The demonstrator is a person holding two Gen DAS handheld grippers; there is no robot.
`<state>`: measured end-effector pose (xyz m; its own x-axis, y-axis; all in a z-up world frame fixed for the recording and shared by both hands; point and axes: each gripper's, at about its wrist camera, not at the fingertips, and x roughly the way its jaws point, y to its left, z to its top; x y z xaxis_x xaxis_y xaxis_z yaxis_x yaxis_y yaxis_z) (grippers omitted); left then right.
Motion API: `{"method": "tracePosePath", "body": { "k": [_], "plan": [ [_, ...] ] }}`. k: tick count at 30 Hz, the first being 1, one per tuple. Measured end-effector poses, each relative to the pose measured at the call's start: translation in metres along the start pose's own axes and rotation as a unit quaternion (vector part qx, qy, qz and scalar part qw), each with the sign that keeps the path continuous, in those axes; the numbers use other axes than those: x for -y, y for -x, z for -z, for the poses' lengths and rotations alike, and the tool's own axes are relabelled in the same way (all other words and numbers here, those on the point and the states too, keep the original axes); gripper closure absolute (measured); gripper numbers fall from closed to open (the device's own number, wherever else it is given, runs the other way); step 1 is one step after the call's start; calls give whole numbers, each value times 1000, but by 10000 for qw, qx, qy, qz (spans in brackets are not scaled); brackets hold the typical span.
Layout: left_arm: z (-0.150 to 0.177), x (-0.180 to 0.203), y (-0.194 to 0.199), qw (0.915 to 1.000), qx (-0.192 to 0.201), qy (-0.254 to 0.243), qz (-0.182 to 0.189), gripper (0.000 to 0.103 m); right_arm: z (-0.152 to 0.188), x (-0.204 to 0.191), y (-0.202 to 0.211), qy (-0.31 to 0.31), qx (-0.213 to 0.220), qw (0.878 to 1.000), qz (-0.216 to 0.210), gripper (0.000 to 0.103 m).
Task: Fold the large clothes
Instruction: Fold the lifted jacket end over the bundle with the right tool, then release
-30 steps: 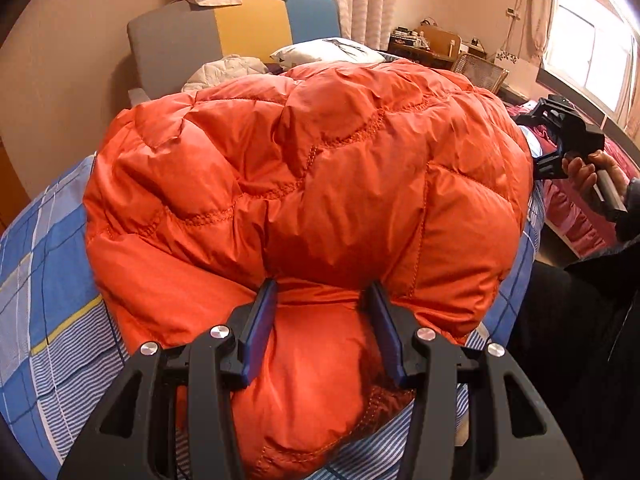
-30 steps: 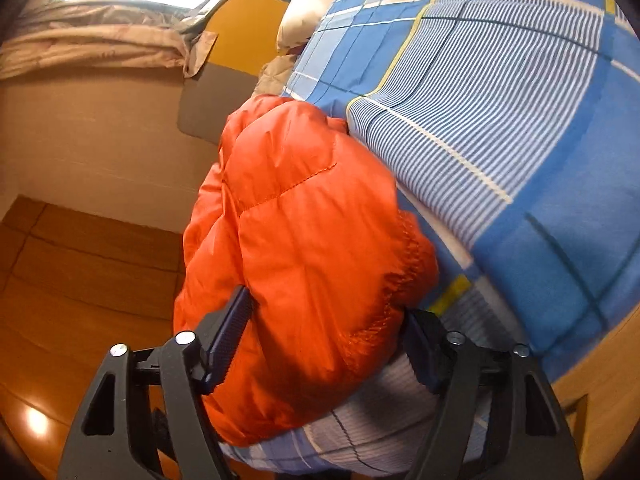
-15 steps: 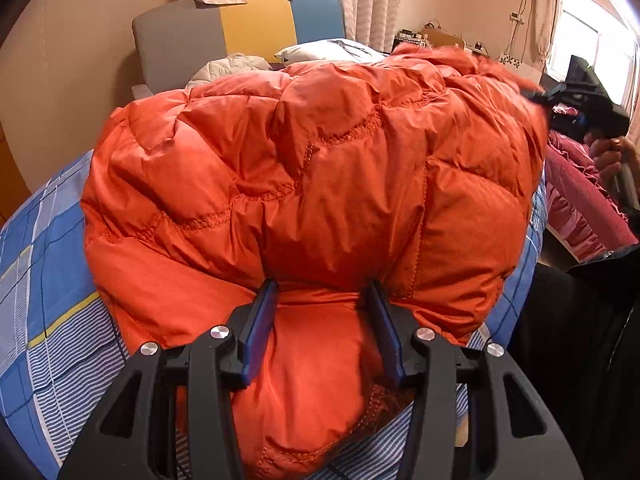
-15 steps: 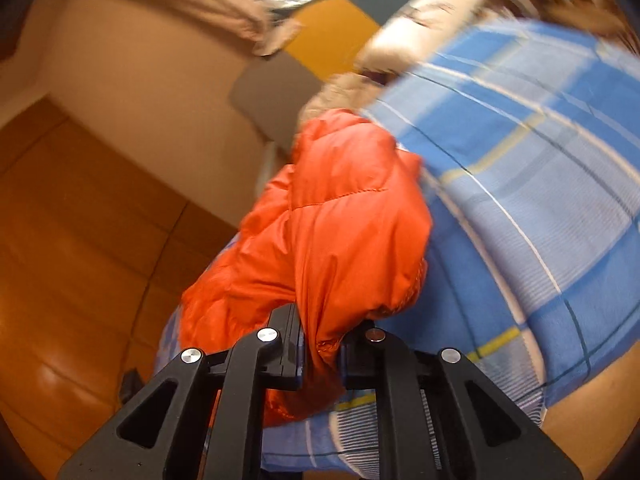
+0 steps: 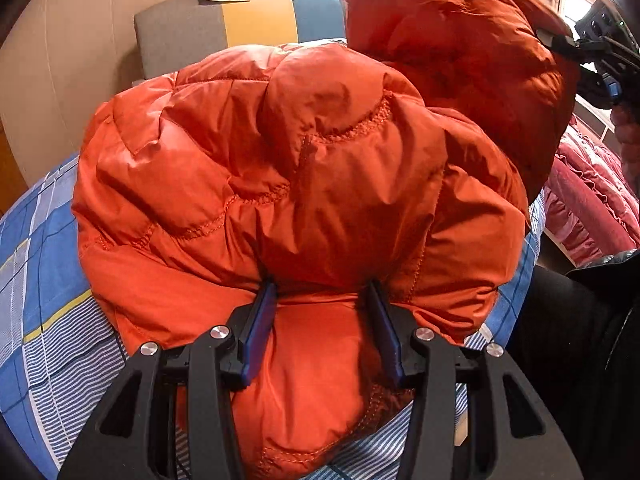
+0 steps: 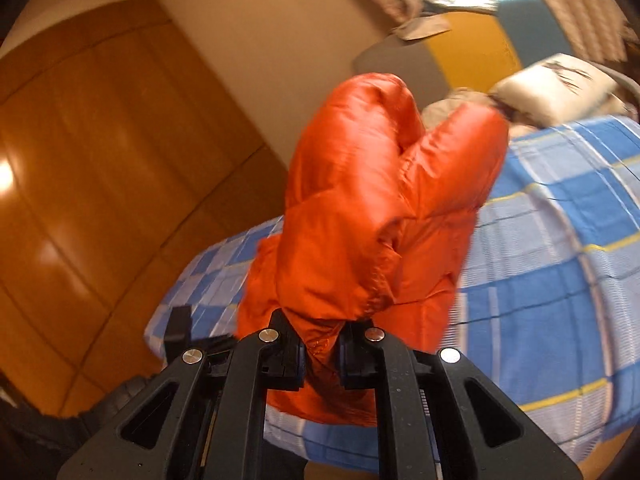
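Orange puffer jacket [image 5: 304, 184] lies bunched on the bed [image 5: 44, 264], which is covered with a blue, white and yellow checked sheet. Its near hem bulges between the two blue-padded fingers [image 5: 258, 330] of the left hand-held gripper [image 5: 320, 300], whose jaws stand fairly wide with a thick fold of padded fabric filling the gap and touching both pads. In the left wrist view, a second part of the jacket rises above the main mound at the upper right, pulled up toward the right hand-held gripper [image 5: 560, 42], seen there as a black shape at the frame edge next to the person's hand [image 5: 628, 128]. From the right wrist view, the right hand-held gripper [image 6: 320, 354] has its jaws drawn narrow and pinched on a thin edge of the jacket [image 6: 372, 216]; the fabric hangs up and away from the fingers in two puffed lobes, lifted off the bed [image 6: 560, 260], with its lower part draping down over the bed's edge. Behind the bed stands a headboard [image 5: 224, 28] in grey, yellow and blue panels, with a pale pillow [image 6: 556, 84] near it. A pink quilted cover [image 5: 588, 208] sits to the right of the bed, and a wooden wardrobe [image 6: 100, 160] fills the left of the right wrist view.
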<state>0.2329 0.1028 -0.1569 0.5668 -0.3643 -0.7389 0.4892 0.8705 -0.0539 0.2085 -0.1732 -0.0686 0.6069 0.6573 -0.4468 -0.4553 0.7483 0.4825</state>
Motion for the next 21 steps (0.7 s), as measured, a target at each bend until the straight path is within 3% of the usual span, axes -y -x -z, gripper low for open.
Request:
{"method": "tracePosePath", "body": {
  "k": [9, 21],
  "plan": [
    [-2, 1, -3, 10000, 1, -7, 34, 57, 21, -56, -68, 779, -808, 9935, -205, 92],
    [4, -8, -2, 9998, 38, 132, 159, 57, 62, -70, -122, 1071, -1448, 9833, -258, 92]
  ]
}}
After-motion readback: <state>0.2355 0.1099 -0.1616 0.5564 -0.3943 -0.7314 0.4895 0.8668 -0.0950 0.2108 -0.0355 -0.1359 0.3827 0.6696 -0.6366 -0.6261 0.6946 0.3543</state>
